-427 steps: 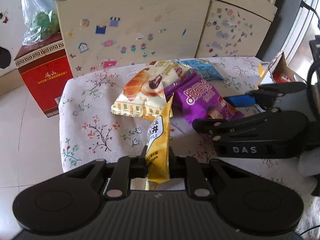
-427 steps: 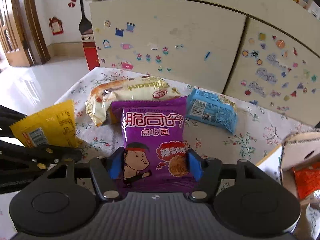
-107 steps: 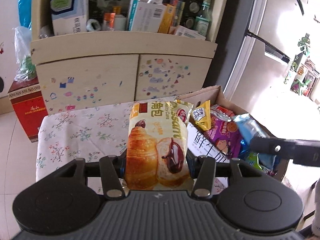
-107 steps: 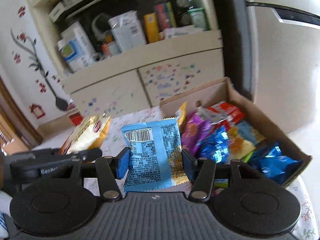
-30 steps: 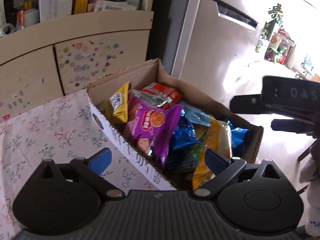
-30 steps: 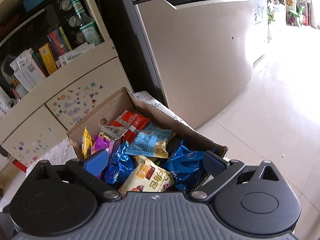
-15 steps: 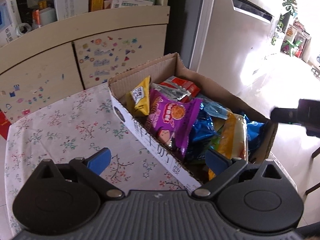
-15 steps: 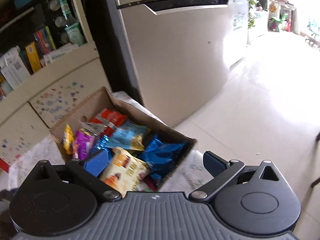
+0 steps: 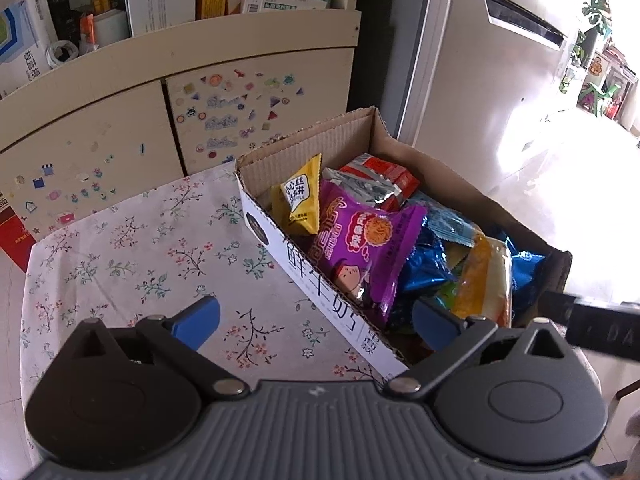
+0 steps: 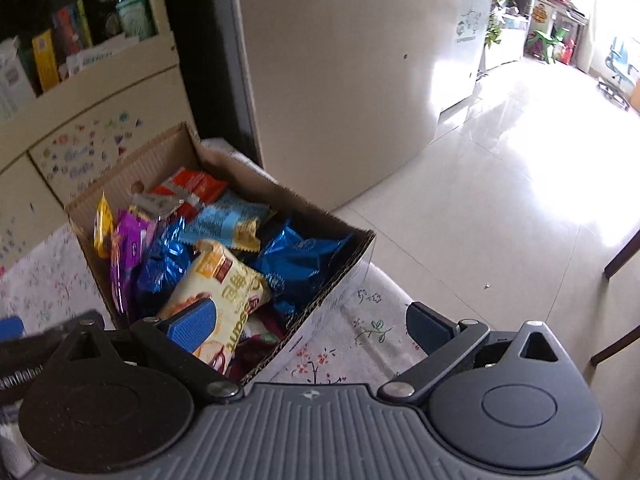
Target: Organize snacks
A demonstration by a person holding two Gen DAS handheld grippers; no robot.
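A cardboard box [image 9: 312, 148] stands on the right part of the floral table [image 9: 132, 256] and holds several snack packs: a yellow pack [image 9: 298, 200], a purple pack [image 9: 360, 252], a red pack [image 9: 380, 172], blue packs and the croissant pack [image 9: 484, 284]. My left gripper [image 9: 316, 322] is open and empty above the box's near wall. In the right wrist view the box [image 10: 344, 268] lies at left with the croissant pack [image 10: 224, 284] on top. My right gripper [image 10: 308, 326] is open and empty over the box's near right corner.
A cream cabinet [image 9: 180, 120] with stickers and cluttered shelves stands behind the table. A refrigerator [image 10: 352, 92] stands right of it. The tiled floor [image 10: 520, 200] stretches to the right. The right gripper's body [image 9: 600, 320] shows at the left view's right edge.
Both grippers have drawn back from the box, open and empty. The left view has swung left, showing more table. The right view sits lower and nearer the box's right corner.
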